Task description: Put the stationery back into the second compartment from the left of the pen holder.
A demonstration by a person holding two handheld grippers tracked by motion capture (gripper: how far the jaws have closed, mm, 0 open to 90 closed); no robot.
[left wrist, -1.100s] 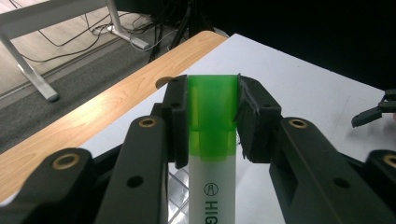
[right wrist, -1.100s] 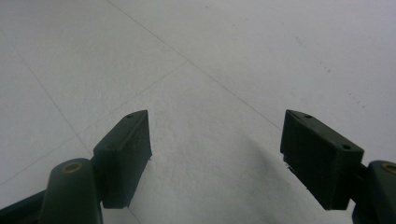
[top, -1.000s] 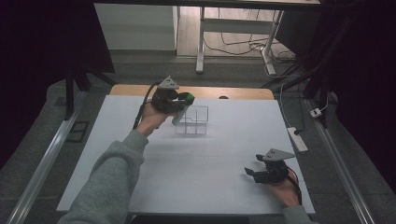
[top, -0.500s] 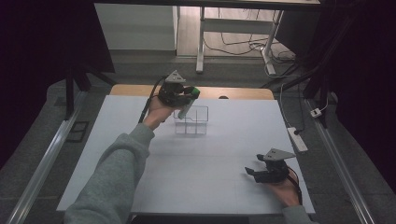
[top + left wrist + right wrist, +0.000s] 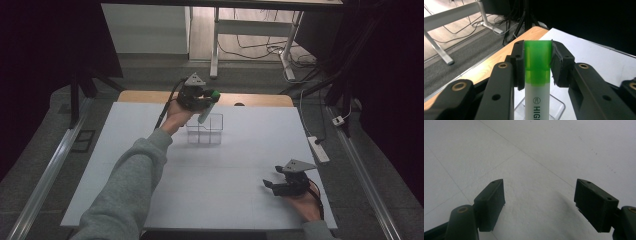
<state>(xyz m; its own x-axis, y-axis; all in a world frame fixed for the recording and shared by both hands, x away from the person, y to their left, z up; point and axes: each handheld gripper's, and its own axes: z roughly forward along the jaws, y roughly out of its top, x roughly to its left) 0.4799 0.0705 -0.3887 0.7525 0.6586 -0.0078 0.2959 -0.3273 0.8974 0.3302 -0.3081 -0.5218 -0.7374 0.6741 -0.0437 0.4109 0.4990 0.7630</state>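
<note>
highlighter (image 5: pixel 206 112) with green cap sits clamped in the left gripper (image 5: pixel 204 102), held by the cap end, in the air at about 12 o'clock on the white worktop (image 5: pixel 150 165), just over the clear organizer (image 5: pixel 204 131). in the left gripper view the green cap (image 5: pixel 537 60) is pinched between both black jaws, white barrel (image 5: pixel 537 105) running down toward the camera, and a clear corner of the organizer shows right below it. in the high view the pen's long axis is tilted, cap up toward 1 o'clock, body end dropping toward 7 o'clock into or just above the far right compartment; cannot tell if the tip is already inside the wall or only above it. so the key relation: organizer lies straight below the left gripper, and the pen is near upright but leaning. my guess is the step in hand is dropping the highlighter into a compartment, which would call for squaring the barrel to vertical and lowering before release. right gripper (image 5: pixel 281 184) is at about 4 o'clock near the worktop's near edge, well apart from the organizer, jaws spread wide with nothing between them, only bare white worktop under it in the right gripper view. left hand is clearly the nearer one. risk as i judge it: a leaning barrel could catch the organizer rim and tip the light clear box.
</note>
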